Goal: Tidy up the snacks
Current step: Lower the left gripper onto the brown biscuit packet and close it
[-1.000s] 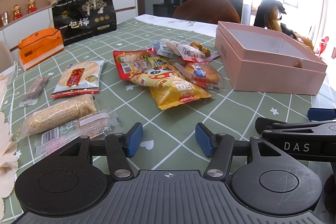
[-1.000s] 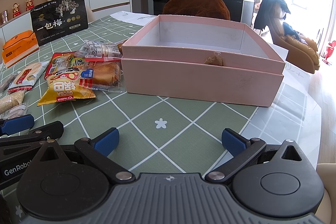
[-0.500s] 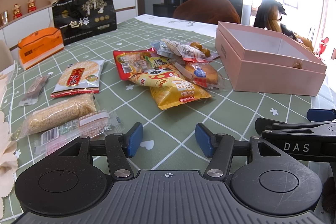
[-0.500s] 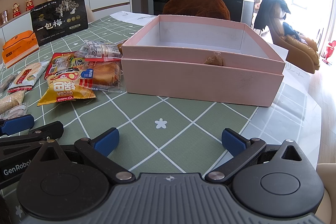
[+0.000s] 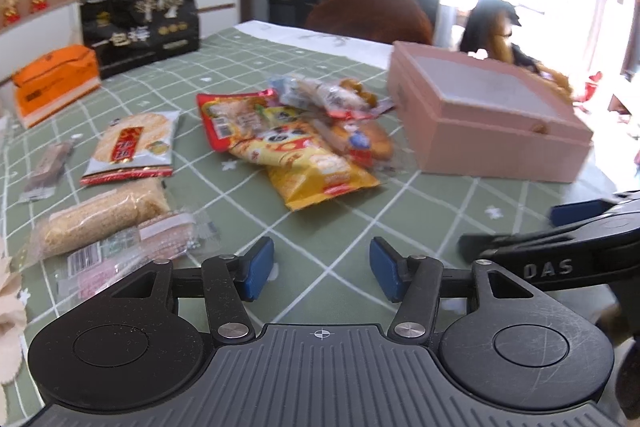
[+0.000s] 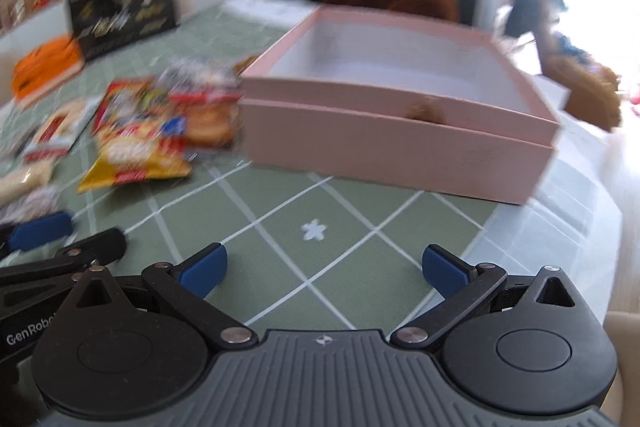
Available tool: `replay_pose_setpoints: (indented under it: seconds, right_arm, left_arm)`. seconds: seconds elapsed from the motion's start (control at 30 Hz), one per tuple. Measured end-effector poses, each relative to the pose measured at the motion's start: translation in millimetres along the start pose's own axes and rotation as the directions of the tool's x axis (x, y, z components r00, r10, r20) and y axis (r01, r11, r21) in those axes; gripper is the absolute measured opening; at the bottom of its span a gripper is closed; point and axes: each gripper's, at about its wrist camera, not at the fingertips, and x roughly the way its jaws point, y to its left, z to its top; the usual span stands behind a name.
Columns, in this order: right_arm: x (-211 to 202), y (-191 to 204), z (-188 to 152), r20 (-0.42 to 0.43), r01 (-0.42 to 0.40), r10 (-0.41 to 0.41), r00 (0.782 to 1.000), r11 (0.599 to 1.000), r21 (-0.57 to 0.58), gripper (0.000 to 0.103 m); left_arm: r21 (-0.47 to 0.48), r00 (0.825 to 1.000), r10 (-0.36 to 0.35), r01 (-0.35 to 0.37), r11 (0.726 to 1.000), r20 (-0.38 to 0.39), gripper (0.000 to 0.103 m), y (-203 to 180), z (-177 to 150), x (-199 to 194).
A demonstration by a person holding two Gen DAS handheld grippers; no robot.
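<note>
My left gripper (image 5: 322,269) has just been closing a touch, nothing between its jaws; right gripper (image 6: 323,267) gapes wide, empty; snack pile (image 5: 296,143) untouched, pink box (image 6: 400,115) waits bare.

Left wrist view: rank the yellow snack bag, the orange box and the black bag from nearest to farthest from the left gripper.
From the left gripper:
1. Yellow snack bag, centre, just ahead.
2. Orange box, far left.
3. Black bag, back left, standing upright at the table's far edge.
</note>
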Motion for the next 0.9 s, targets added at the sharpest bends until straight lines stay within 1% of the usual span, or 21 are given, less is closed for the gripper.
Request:
replay_pose_setpoints:
  seconds: [0.07,0.13,0.2,0.27,0.33,0.37,0.43,0.47,0.6,0.63,0.73,0.77,0.83,0.87,0.9]
  right_arm:
    - [-1.4,-3.2,3.8,-0.027,-0.016,0.016,0.999,1.0,-0.017,0.103]
    - [1.3,-3.6,6.7,-0.046,-0.029,0.028,0.999,0.999,-0.031,0.103]
    - [-1.2,-4.5,8.4,-0.056,-0.027,0.025,0.998,0.999,-0.026,0.103]
    - [-2.8,-1.3,3.5,-0.052,-0.002,0.002,0.999,1.0,-0.006,0.103]
    - [-5.1,-0.2,1.4,-0.048,-0.006,0.005,0.999,1.0,-0.012,0.103]
    - [-5.1,1.5,2.2,-0.05,-0.017,0.016,0.999,0.999,-0.027,0.103]
    - [-4.9,5.7,3.5,-0.057,-0.034,0.031,0.998,0.998,-0.05,0.103]
    - [-4.8,8.3,4.3,-0.058,-0.03,0.026,0.998,0.998,-0.06,0.103]
    - [-8.6,22.5,8.2,-0.046,0.007,-0.012,0.999,0.993,-0.116,0.103]
    - [-9.6,26.1,9.9,-0.041,0.017,-0.022,0.999,0.991,-0.131,0.103]
    - [-12.0,30.9,17.6,-0.043,0.018,-0.024,0.999,0.991,-0.131,0.103]
    - [-12.7,30.6,20.7,-0.048,0.007,-0.013,0.999,0.993,-0.116,0.103]
    - [-13.1,32.2,29.3,-0.062,-0.021,0.016,0.998,0.996,-0.086,0.103]
    - [-12.9,35.4,32.3,-0.064,-0.036,0.03,0.997,0.996,-0.085,0.103]
    - [-12.6,41.8,36.2,-0.068,-0.054,0.047,0.997,0.994,-0.099,0.103]
  left_arm:
    - [-0.013,1.0,-0.013,0.014,1.0,0.022,0.059,8.0,9.8,-10.0]
    - [-0.053,0.998,0.003,0.0,0.999,0.059,0.059,25.5,23.4,-21.6]
    - [-0.096,0.996,0.039,-0.032,0.995,0.079,0.06,44.8,33.8,-28.0]
    - [-0.142,0.992,0.104,-0.092,0.986,0.076,0.06,69.5,39.7,-29.7]
    - [-0.211,0.984,0.173,-0.159,0.965,0.049,0.059,100.6,44.1,-27.2]
    - [-0.252,0.979,0.202,-0.19,0.949,0.022,0.059,118.9,47.1,-24.1]
    - [-0.302,0.97,0.242,-0.235,0.924,-0.016,0.059,146.9,55.0,-17.2]
    - [-0.311,0.965,0.26,-0.257,0.915,-0.033,0.059,157.6,59.1,-11.6]
    - [-0.31,0.929,0.357,-0.371,0.876,-0.101,0.059,197.1,71.9,21.5]
    - [-0.297,0.919,0.375,-0.394,0.87,-0.122,0.059,205.0,74.2,31.9]
    - [-0.265,0.902,0.393,-0.429,0.864,-0.179,0.059,220.0,73.9,54.3]
    - [-0.258,0.899,0.388,-0.431,0.865,-0.201,0.06,222.6,72.7,60.6]
    - [-0.243,0.908,0.374,-0.412,0.878,-0.187,0.058,226.2,71.7,66.7]
    - [-0.234,0.909,0.371,-0.409,0.882,-0.187,0.053,226.7,71.9,68.2]
    - [-0.229,0.916,0.356,-0.393,0.891,-0.187,0.044,224.8,71.4,66.6]
